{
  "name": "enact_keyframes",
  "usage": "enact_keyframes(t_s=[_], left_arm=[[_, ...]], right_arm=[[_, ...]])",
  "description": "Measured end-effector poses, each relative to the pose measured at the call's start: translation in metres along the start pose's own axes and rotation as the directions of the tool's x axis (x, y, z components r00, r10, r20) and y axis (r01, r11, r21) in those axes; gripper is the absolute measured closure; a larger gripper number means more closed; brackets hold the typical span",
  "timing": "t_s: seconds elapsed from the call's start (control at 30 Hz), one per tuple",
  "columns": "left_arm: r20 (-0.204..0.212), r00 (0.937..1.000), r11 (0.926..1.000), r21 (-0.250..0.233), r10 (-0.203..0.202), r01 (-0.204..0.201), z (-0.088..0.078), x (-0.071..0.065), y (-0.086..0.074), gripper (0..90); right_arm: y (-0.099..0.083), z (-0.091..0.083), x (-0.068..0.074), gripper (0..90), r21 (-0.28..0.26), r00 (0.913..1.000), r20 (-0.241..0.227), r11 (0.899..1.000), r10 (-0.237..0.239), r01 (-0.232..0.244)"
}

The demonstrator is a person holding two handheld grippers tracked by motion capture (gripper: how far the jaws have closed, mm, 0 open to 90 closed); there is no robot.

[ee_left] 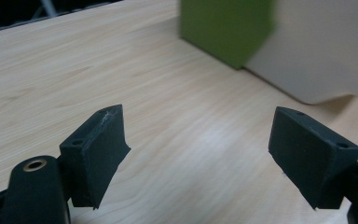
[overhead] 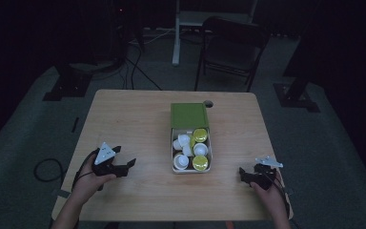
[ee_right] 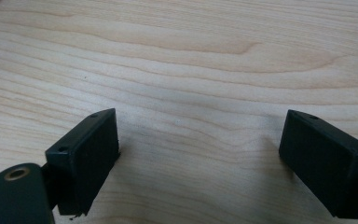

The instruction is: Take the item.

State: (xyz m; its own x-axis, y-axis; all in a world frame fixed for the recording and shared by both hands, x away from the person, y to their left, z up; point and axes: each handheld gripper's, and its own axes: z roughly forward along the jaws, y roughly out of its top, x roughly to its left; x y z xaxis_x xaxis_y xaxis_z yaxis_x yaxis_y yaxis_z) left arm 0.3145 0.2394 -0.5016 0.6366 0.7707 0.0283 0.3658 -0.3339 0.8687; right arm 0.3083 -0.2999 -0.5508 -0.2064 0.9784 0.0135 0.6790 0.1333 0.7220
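Near the middle of the wooden table [overhead: 133, 124] sits a small open box [overhead: 191, 168], green lid [overhead: 189, 115] folded back, packed with white and yellow capsules [overhead: 200, 163]. They look light, smooth and easily dented (a judgement), best pinched gently across the rim. The left gripper [overhead: 124, 168] and right gripper [overhead: 246, 174] rest either side, jaws spread, empty.

- The pale wooden table [overhead: 133, 124] is showing a smooth, faintly sheeny grain.
- The matt green box lid [overhead: 189, 115] and off-white tray [overhead: 172, 152] are looking like card, though blurred.
- The black left gripper [ee_left: 198, 154] and right gripper [ee_right: 200, 158] are showing matt, plastic-looking jaws.
- The white and yellow cups [overhead: 191, 150] are looking glossy.
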Motion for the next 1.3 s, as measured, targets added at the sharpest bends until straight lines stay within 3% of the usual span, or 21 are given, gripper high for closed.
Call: enact_keyframes(t_s=[0.17, 0.33, 0.53, 0.8, 0.93, 1.13, 1.3], left_arm=[[0.068, 0.9966, 0.9989, 0.001, 0.046, -0.046, 0.006, -0.012, 0.001, 19.6], [0.106, 0.991, 0.9965, 0.009, 0.082, -0.084, 0.011, -0.02, 0.001, 19.7], [0.161, 0.9799, 0.9928, 0.003, 0.118, -0.12, 0.014, -0.029, 0.0, 19.5], [0.212, 0.967, 0.9873, 0.04, 0.142, -0.154, 0.02, -0.039, -0.005, 19.4], [0.247, 0.957, 0.9834, 0.058, 0.153, -0.172, 0.023, -0.044, -0.009, 19.4], [0.259, 0.9547, 0.9802, 0.092, 0.147, -0.176, 0.026, -0.047, -0.013, 17.8], [0.287, 0.9435, 0.9712, 0.119, 0.165, -0.206, 0.027, -0.052, -0.019, 17.8]], right_arm=[[0.0, 0.0, 0.0, 11.4, 0.0, 1.0, 0.0, 1.0, 0.0, 0.0], [0.0, 0.0, 0.0, 11.4, 0.0, 1.0, 0.0, 1.0, 0.0, 0.0], [0.0, 0.0, 0.0, 11.4, 0.0, 1.0, 0.0, 1.0, 0.0, 0.0], [0.0, 0.0, 0.0, 11.4, 0.0, 1.0, 0.0, 1.0, 0.0, 0.0], [0.0, 0.0, 0.0, 11.4, 0.0, 1.0, 0.0, 1.0, 0.001, -0.001], [0.0, 0.0, 0.0, 11.3, 0.0, 1.0, 0.0, 1.0, 0.0, 0.0], [0.0, 0.0, 0.0, 11.3, 0.0, 1.0, 0.0, 1.0, 0.0, 0.0]])
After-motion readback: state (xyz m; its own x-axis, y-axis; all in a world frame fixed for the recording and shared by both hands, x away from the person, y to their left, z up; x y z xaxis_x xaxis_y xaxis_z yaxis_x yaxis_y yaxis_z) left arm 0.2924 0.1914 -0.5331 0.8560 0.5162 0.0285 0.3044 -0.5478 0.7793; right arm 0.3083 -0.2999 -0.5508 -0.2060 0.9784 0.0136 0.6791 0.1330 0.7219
